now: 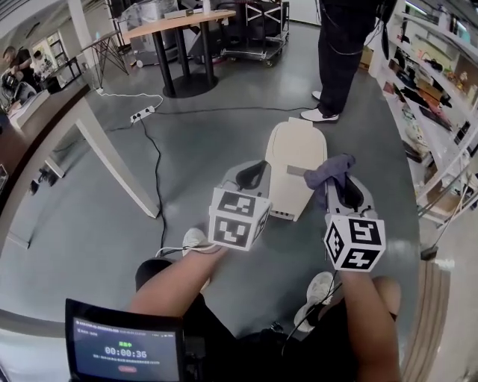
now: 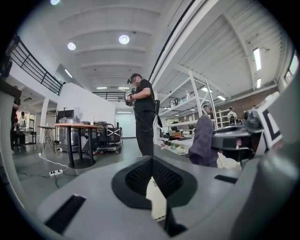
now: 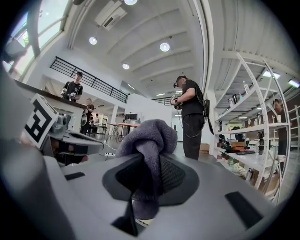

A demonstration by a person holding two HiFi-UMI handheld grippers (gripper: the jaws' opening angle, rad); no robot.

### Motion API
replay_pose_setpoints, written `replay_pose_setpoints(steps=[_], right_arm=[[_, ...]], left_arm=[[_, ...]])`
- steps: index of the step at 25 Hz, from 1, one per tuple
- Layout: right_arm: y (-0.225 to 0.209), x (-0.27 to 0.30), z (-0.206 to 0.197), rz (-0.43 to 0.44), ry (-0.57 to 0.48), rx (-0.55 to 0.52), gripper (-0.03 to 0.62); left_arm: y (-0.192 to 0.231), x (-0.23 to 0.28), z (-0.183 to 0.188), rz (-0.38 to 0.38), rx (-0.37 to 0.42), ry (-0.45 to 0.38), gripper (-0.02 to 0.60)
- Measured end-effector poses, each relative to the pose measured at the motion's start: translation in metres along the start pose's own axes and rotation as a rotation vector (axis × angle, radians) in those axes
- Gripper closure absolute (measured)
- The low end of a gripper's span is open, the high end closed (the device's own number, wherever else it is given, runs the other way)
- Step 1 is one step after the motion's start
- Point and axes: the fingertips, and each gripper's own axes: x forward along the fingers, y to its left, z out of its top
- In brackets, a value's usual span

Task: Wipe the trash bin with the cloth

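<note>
A cream trash bin [image 1: 295, 168] stands on the grey floor in front of me, its lid closed. My left gripper [image 1: 250, 177] hovers at the bin's left side with its jaws shut and nothing between them; a strip of the bin [image 2: 157, 201] shows below the pads [image 2: 140, 176]. My right gripper [image 1: 340, 186] is over the bin's right edge, shut on a purple-grey cloth [image 1: 328, 170]. In the right gripper view the cloth [image 3: 149, 140] bunches up above the jaws and hangs down between them. It also shows in the left gripper view, cloth [image 2: 205, 140] at right.
A person [image 1: 340, 52] stands just beyond the bin. A round-based table [image 1: 175, 22] and a cart are farther back. A power strip [image 1: 142, 113] and cable run across the floor at left, beside a white slanted leg [image 1: 112, 160]. Shelves [image 1: 433, 112] line the right side.
</note>
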Motion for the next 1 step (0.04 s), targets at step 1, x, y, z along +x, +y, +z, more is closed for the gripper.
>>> replay_pose_setpoints(steps=[1], right_arm=[[-0.0015, -0.0001, 0.0009, -0.005, -0.004, -0.001, 0.513]], left_arm=[[-0.0011, 0.0014, -0.0010, -0.005, 0.008, 0.003, 0.584]])
